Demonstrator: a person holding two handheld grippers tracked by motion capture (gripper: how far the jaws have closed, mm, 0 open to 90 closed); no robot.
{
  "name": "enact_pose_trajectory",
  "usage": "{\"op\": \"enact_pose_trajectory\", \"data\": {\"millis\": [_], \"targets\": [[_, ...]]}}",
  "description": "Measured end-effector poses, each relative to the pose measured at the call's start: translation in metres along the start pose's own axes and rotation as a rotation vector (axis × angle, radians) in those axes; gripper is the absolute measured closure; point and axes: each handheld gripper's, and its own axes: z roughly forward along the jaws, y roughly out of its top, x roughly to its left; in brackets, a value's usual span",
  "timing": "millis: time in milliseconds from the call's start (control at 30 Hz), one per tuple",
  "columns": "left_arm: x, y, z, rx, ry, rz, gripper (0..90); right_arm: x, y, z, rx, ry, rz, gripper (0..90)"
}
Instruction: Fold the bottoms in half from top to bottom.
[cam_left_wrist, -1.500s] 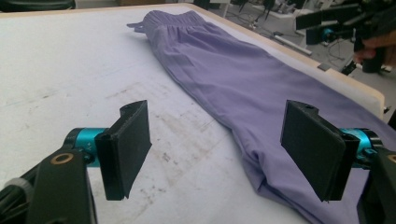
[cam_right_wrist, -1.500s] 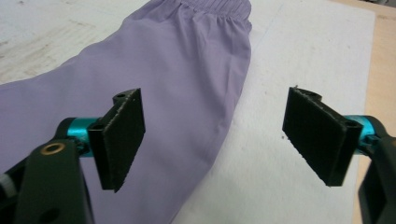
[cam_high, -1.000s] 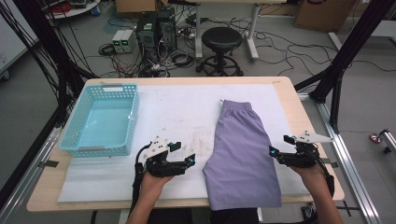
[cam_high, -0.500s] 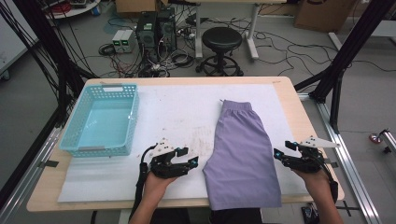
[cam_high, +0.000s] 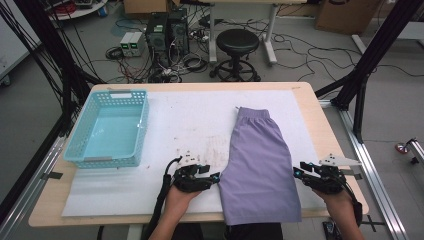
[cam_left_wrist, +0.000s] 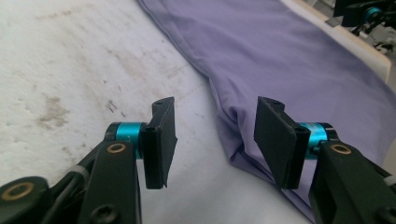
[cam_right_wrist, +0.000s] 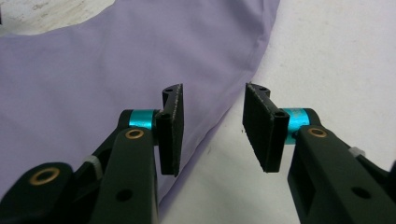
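Now, shorts (cam_high: 260, 165) hems between both fingers (cam_left_wrist: 161, 140) (closing, untouched)

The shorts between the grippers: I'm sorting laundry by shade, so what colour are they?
Plain light purple shorts, clearest in the high view.

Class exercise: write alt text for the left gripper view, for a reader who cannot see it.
The left gripper, jaws apart and just closing, straddles the folded side edge of the purple shorts lying flat on a stained white mat. The pads do not press the cloth yet.
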Motion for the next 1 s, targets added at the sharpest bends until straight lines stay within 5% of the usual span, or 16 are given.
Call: {"op": "enact_pose_trajectory", "data": {"millis": [233, 400, 600, 633, 700, 1000], "targets": [[-0.006, 0.001, 0.015, 0.042, -0.048, -0.022, 52.1, 0.0, -0.003, 0.008, 0.035, 0.0, 0.011, 58.2], [-0.009, 0.0, 0.02, 0.085, -0.043, -0.017, 64.3, 0.002, -0.005, 0.015, 0.078, 0.003, 0.016, 60.6], [-0.01, -0.003, 0.019, 0.113, -0.05, -0.033, 81.8, 0.002, -0.008, 0.02, 0.12, -0.003, 0.018, 72.3], [-0.011, -0.003, 0.019, 0.115, -0.052, -0.034, 85.9, 0.002, -0.008, 0.019, 0.124, -0.009, 0.019, 79.6], [-0.013, -0.004, 0.018, 0.116, -0.049, -0.038, 87.8, 0.002, -0.008, 0.019, 0.137, 0.0, 0.02, 89.6], [-0.019, -0.01, 0.009, 0.135, -0.06, -0.029, 88.6, 0.005, -0.009, 0.015, 0.157, 0.024, 0.046, 90.0]]}}
